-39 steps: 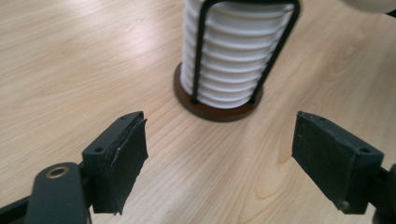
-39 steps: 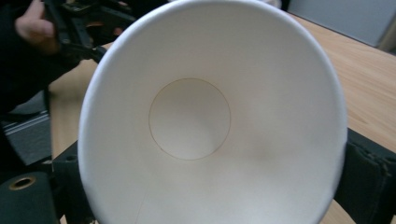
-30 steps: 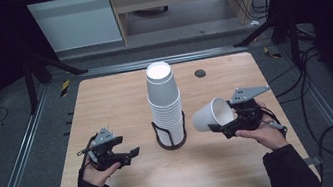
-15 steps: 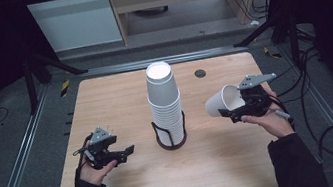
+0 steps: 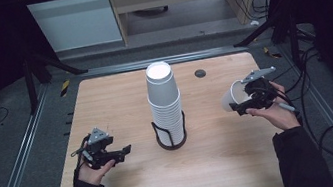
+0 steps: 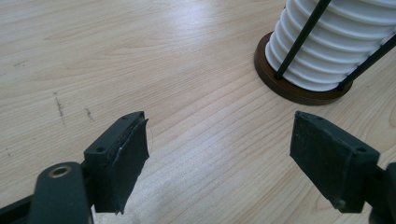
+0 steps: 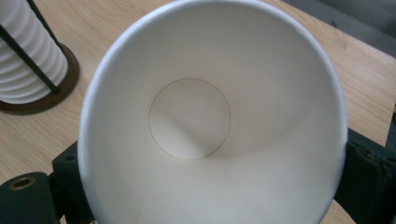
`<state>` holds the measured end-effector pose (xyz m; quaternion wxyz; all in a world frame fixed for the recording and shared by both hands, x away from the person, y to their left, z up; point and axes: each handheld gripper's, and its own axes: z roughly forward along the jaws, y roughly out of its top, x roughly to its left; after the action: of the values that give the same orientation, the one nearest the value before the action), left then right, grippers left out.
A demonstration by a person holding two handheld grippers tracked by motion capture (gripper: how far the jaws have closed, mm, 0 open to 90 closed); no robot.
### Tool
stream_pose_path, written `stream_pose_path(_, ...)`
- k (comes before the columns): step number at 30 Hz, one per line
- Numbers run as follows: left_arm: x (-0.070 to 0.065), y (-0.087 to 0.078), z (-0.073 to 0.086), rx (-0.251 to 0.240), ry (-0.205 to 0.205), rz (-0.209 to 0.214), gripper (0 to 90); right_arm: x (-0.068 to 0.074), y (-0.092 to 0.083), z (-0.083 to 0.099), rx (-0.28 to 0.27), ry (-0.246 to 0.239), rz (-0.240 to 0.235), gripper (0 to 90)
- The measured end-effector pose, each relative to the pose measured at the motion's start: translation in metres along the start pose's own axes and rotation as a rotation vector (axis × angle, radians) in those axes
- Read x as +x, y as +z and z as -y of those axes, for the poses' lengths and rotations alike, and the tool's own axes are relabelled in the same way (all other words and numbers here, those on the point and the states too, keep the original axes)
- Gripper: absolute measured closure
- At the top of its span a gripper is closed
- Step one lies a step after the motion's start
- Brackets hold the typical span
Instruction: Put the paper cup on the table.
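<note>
A tall stack of white paper cups [image 5: 164,101] stands upside down in a black wire holder [image 5: 170,136] at the table's middle; its ribbed base [image 6: 327,51] and dark round foot show in the left gripper view, and again in the right gripper view [image 7: 25,56]. My right gripper [image 5: 252,101] is at the right side of the table, shut on a single white paper cup [image 5: 234,96] held on its side, mouth toward the camera [image 7: 196,121]. My left gripper [image 5: 113,154] rests low over the wood at the left, open, with nothing between its pads [image 6: 126,154].
The wooden table [image 5: 119,96] has a small dark round grommet [image 5: 199,73] near its back edge. Metal rails run along both sides, and cables trail off the right edge. Bare wood lies between the holder and each gripper.
My right gripper has carried the cup up and to the right, away from the stack. The left gripper has shifted slightly left and toward the front edge.
</note>
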<state>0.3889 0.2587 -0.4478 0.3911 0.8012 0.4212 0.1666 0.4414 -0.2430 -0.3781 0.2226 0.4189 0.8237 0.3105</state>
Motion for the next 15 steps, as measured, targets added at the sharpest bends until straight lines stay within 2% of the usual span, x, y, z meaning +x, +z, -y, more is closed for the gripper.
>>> stream_pose_path(6,0.002,-0.002,0.000,-0.002,-0.006,-0.011,18.7,-0.007,0.010,-0.001,0.091,0.003,0.039,7.9)
stream_pose_path(11,0.005,-0.003,0.001,-0.001,-0.014,-0.021,18.7,-0.011,0.022,0.002,0.146,0.014,0.051,7.8)
stream_pose_path(15,0.008,-0.004,0.002,0.001,-0.022,-0.029,18.7,-0.015,0.029,0.002,0.171,0.032,0.043,7.9)
